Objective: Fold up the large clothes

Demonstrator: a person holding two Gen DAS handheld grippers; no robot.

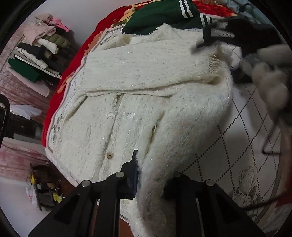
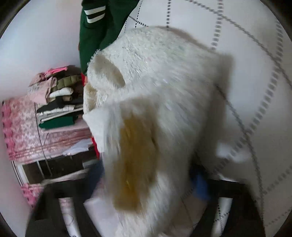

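The cardigan (image 1: 138, 94) is spread on the bed (image 1: 242, 145); a striped garment (image 1: 160, 16) is laid at 12 o'clock, clothes stack (image 1: 40, 52) at 10.

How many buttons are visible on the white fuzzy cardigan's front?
1: a pale round button low on the front opening of the white fuzzy cardigan, beside the left gripper. Others may hide in folds; the right wrist view is blurred.

fuzzy white cardigans: I count one (image 1: 138, 87), spread on the bed; its button: one I can make out (image 1: 109, 155)
green striped garments: one beyond it (image 1: 164, 16)
grippers: I see two, left (image 1: 146, 182) and right (image 1: 215, 36)
stacks of folded clothes: one, off the bedside (image 1: 40, 54); pieces too jumbled for me to count
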